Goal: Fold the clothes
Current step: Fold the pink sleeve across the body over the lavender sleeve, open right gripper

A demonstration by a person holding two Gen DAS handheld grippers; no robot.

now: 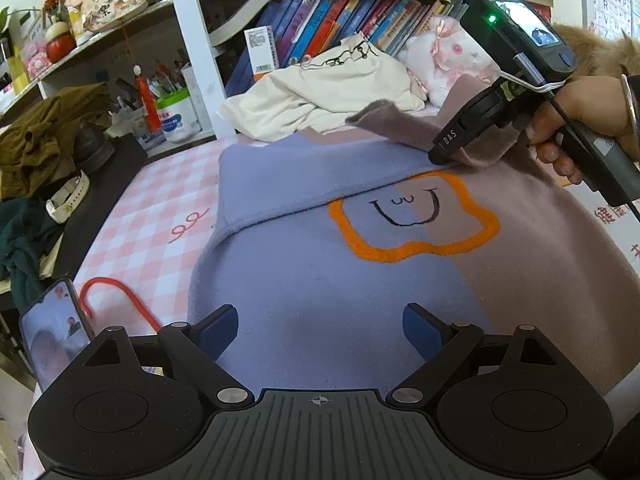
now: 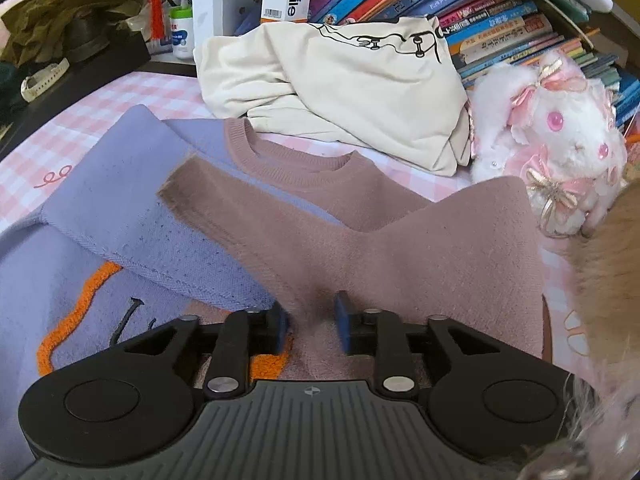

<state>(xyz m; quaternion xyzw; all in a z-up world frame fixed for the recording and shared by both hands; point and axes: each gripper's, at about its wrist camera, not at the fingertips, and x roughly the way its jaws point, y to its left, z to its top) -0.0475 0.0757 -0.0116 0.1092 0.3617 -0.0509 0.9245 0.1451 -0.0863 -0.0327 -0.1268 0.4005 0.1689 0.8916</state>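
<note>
A lilac and mauve sweater (image 1: 320,280) with an orange-outlined smiley (image 1: 416,252) lies flat on the pink checked bed (image 1: 160,208). Its lilac sleeve (image 2: 160,240) is folded across the chest. The mauve sleeve (image 2: 280,232) lies diagonally over it, below the collar (image 2: 296,164). My right gripper (image 2: 311,320) stands partly open, with the sleeve's fabric between its blue pads (image 2: 342,320) and no firm pinch visible. In the left wrist view that right gripper (image 1: 448,156) sits at the sweater's upper right, held by a hand (image 1: 580,120). My left gripper (image 1: 318,320) hovers wide open over the lower body, holding nothing.
A crumpled cream garment (image 2: 340,80) and a white plush rabbit (image 2: 560,140) lie behind the sweater, in front of a row of books (image 2: 480,8). A phone (image 1: 52,344) and red cord (image 1: 116,284) lie at the left. Olive clothing (image 1: 40,140) and a watch (image 1: 68,200) are on the dark side shelf.
</note>
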